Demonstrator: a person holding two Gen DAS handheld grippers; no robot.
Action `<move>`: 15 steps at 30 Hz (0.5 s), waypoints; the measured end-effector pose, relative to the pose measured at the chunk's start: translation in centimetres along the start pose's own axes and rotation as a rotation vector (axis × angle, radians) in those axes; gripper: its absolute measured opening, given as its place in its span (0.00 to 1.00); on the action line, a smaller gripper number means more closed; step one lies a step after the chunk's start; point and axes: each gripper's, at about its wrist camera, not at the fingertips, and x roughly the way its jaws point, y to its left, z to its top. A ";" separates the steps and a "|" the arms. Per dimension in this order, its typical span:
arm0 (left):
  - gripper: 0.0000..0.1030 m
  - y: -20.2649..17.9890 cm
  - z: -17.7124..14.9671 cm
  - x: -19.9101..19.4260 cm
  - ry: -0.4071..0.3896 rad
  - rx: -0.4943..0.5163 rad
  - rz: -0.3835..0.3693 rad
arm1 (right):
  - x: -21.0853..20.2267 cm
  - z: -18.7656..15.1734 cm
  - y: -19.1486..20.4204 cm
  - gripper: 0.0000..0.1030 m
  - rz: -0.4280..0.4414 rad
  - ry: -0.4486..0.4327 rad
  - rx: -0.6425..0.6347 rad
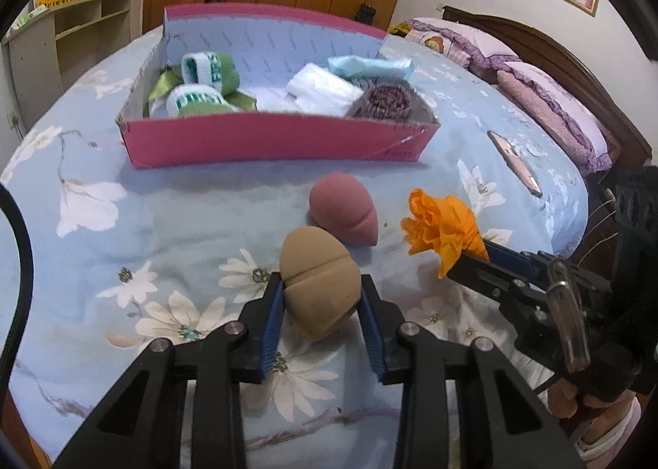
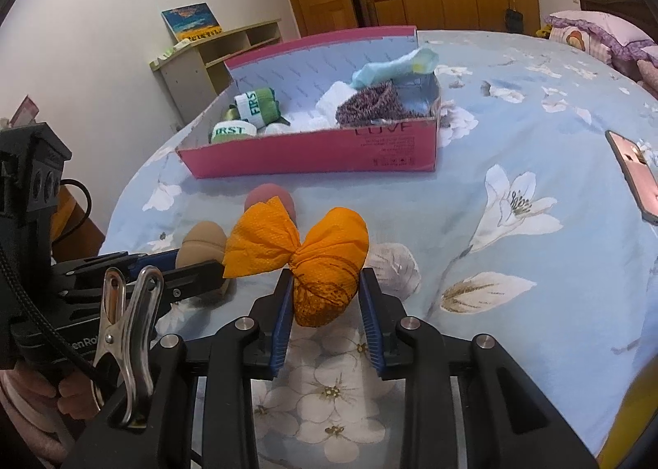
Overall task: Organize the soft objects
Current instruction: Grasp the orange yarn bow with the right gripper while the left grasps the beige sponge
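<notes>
Soft objects are partly sorted already: the pink cardboard box (image 1: 271,142) on the blue floral bedspread (image 1: 123,255) holds two rolled green-and-white socks (image 1: 205,72), folded white cloths (image 1: 325,88), a pale blue cloth (image 1: 370,66) and a dark purple knitted scrubber (image 1: 386,101). Three pieces remain outside it, all on the near side of the box. The tan egg-shaped makeup sponge (image 1: 318,288) sits between the blue pads of the left gripper (image 1: 320,306), whose jaws are closed in on its sides and appear to be gripping it. The orange crinkled cloth bundle tied like a bow (image 2: 318,263) is pinched the same way by the right gripper (image 2: 327,304), the jaws narrowed onto its lower lobe. Whether either piece is lifted clear of the bedspread or rests on it I cannot tell. The dusty-pink egg-shaped makeup sponge (image 1: 343,210) lies loose on the bedspread between the held pieces and the box, touched by neither gripper. By my judgement the task is well past halfway, with two items in hand to carry over and one to collect. The box's near wall must be cleared, and the loose pink sponge lies on the straight path to it. A pink-cased phone (image 2: 635,177) lies well to the right, out of the way.
</notes>
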 end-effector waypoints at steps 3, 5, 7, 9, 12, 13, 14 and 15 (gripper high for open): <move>0.35 0.2 0.3 -0.7 -0.019 -0.004 0.002 | -0.4 0.3 0.3 0.31 0.004 -0.012 -0.009; 0.35 0.4 0.5 -1.2 -0.031 -0.009 0.007 | -0.6 0.5 0.5 0.31 0.006 -0.019 -0.017; 0.35 0.7 0.7 -1.6 -0.040 -0.014 0.011 | -0.8 0.7 0.7 0.31 0.008 -0.024 -0.023; 0.35 0.9 0.9 -2.1 -0.050 -0.017 0.015 | -1.0 0.9 0.8 0.31 0.012 -0.029 -0.027; 0.35 1.2 1.2 -2.7 -0.069 -0.022 0.024 | -1.5 1.4 0.9 0.31 0.013 -0.042 -0.031; 0.35 1.3 1.4 -2.9 -0.077 -0.025 0.027 | -1.6 1.5 0.9 0.31 0.012 -0.045 -0.033; 0.35 1.4 1.5 -3.1 -0.082 -0.026 0.028 | -1.8 1.8 0.9 0.31 0.011 -0.051 -0.036; 0.35 1.4 1.5 -3.2 -0.086 -0.027 0.029 | -2.0 1.9 1.0 0.31 0.009 -0.055 -0.040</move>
